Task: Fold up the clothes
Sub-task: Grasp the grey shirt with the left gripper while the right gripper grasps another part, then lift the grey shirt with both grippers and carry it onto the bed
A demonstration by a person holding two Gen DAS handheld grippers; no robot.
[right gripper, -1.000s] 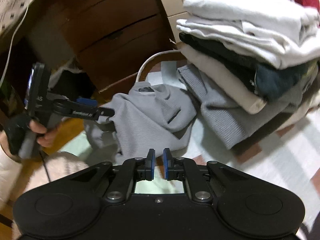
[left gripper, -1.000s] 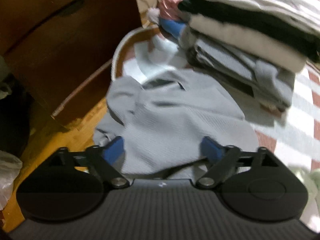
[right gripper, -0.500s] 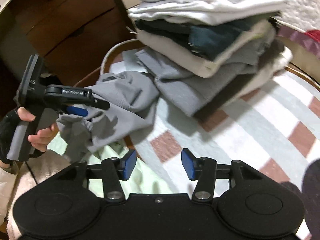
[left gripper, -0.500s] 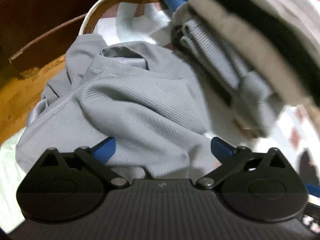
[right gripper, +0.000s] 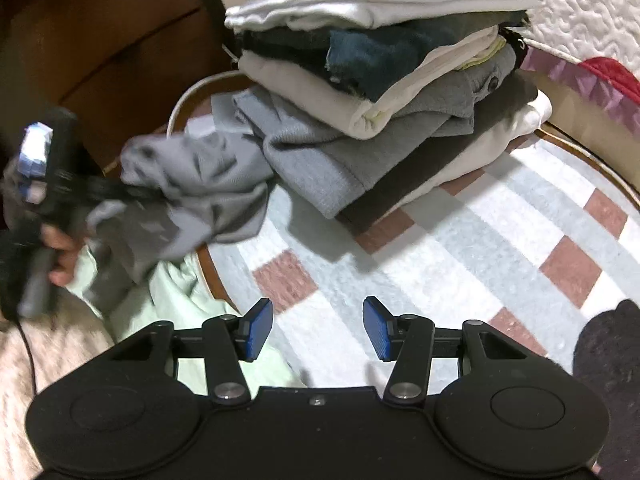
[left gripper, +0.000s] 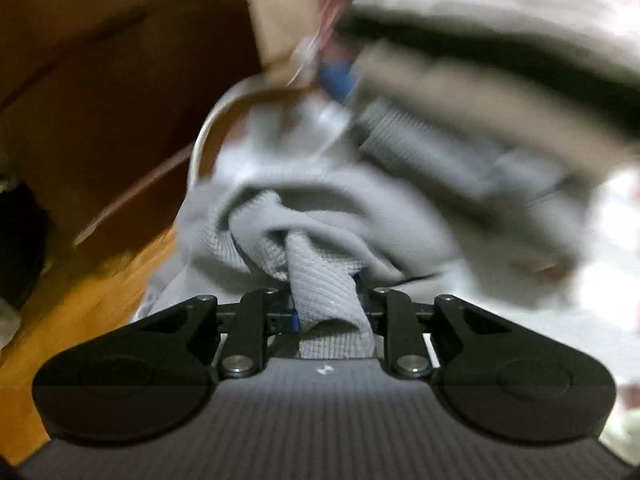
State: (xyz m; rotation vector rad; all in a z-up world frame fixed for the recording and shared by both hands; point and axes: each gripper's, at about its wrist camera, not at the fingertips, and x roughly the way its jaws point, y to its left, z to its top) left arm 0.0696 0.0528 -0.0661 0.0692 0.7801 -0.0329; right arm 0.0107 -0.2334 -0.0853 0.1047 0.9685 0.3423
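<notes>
A crumpled grey knit garment [left gripper: 320,240] [right gripper: 192,196] hangs off the round table's left edge. My left gripper [left gripper: 326,300] is shut on a bunched fold of it; from the right wrist view that left gripper [right gripper: 152,196] is held by a hand at the far left, with cloth trailing from it. My right gripper [right gripper: 318,330] stands open over the checked tablecloth [right gripper: 460,248], nothing between its blue pads [right gripper: 256,330].
A tall stack of folded clothes [right gripper: 380,80] fills the back of the table. A pale green cloth [right gripper: 176,300] lies under the grey garment. Dark wooden drawers [right gripper: 104,40] stand behind left. A dark object [right gripper: 608,360] sits at the right edge.
My left gripper has shut on the grey garment and is pulling it left and up. My right gripper opened and now stays wide over the tablecloth.
</notes>
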